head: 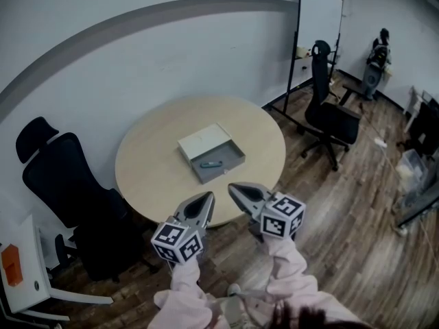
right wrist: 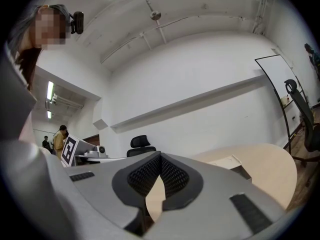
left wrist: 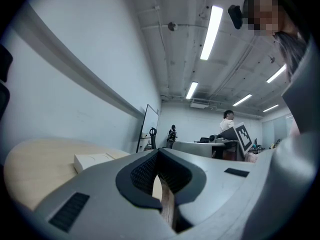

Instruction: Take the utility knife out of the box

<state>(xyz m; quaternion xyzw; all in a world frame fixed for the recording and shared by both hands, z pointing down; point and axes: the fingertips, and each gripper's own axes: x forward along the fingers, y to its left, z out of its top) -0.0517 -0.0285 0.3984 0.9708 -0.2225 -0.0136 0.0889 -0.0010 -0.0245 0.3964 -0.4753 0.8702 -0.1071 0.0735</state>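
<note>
Closed fingers (head: pixel 199 208), utility knife (head: pixel 211 164) well beyond

No letters, numbers or brand names can be read anywhere. The only printed signs are black-and-white square markers (head: pixel 282 216) on the cubes of the left gripper (head: pixel 208 197) and right gripper (head: pixel 233 188), just off the round table's (head: pixel 147 173) near edge.

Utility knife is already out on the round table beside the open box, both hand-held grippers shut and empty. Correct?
Not quite. The head view shows the utility knife lying inside the open box, not on the round table beside it. The rest holds: the left hand-held gripper and the right hand-held gripper are both shut and empty.
</note>
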